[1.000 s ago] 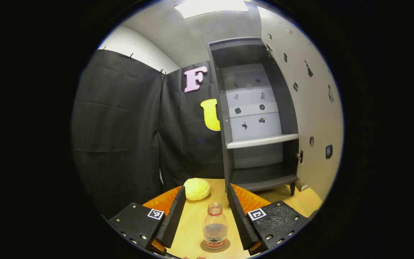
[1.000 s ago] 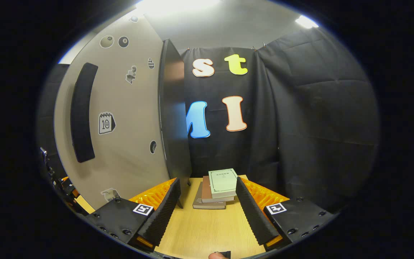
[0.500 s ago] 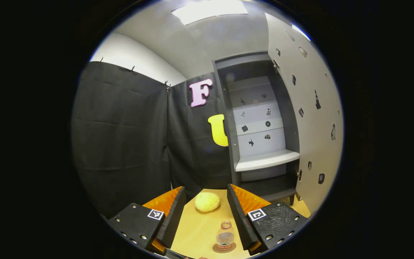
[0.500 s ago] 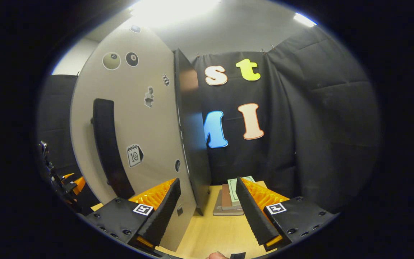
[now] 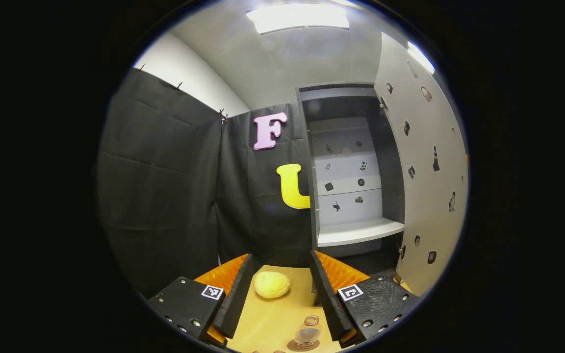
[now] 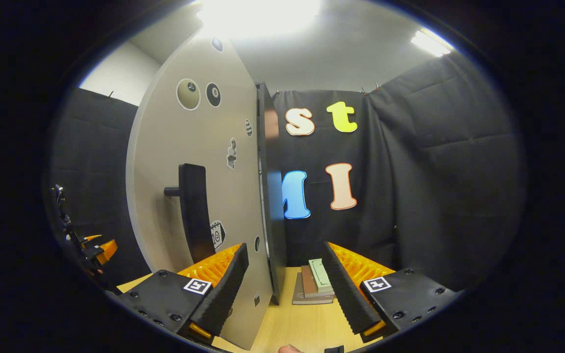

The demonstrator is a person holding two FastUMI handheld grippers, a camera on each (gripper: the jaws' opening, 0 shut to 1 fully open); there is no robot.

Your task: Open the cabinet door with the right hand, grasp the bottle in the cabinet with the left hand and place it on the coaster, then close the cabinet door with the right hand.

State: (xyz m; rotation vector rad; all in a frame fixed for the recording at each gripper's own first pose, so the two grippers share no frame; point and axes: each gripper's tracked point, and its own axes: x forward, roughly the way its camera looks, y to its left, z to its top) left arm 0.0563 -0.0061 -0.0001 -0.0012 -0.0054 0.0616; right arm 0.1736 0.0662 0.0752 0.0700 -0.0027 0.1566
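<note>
The clear bottle (image 5: 308, 333) stands upright on the round coaster (image 5: 303, 346) low in the left gripper view, near the inner side of one finger. My left gripper (image 5: 281, 260) is open and holds nothing. The dark cabinet (image 5: 351, 196) stands open, with a pale shelf (image 5: 361, 231) inside and its beige door (image 5: 429, 171) swung out to the right. In the right gripper view the door (image 6: 199, 162) fills the left half, its black handle (image 6: 195, 213) just above one finger. My right gripper (image 6: 285, 250) is open, and the door's lower edge stands between its fingers.
A yellow rounded lump (image 5: 272, 285) lies on the wooden table (image 5: 272, 318) in front of the cabinet. A small stack of books (image 6: 314, 287) lies on the table right of the door. The left gripper (image 6: 86, 245) shows at the far left of the right gripper view.
My left gripper has drawn back from the bottle, which stays on the coaster. My right gripper has come closer to the door, whose handle and edge now sit at its fingers.
</note>
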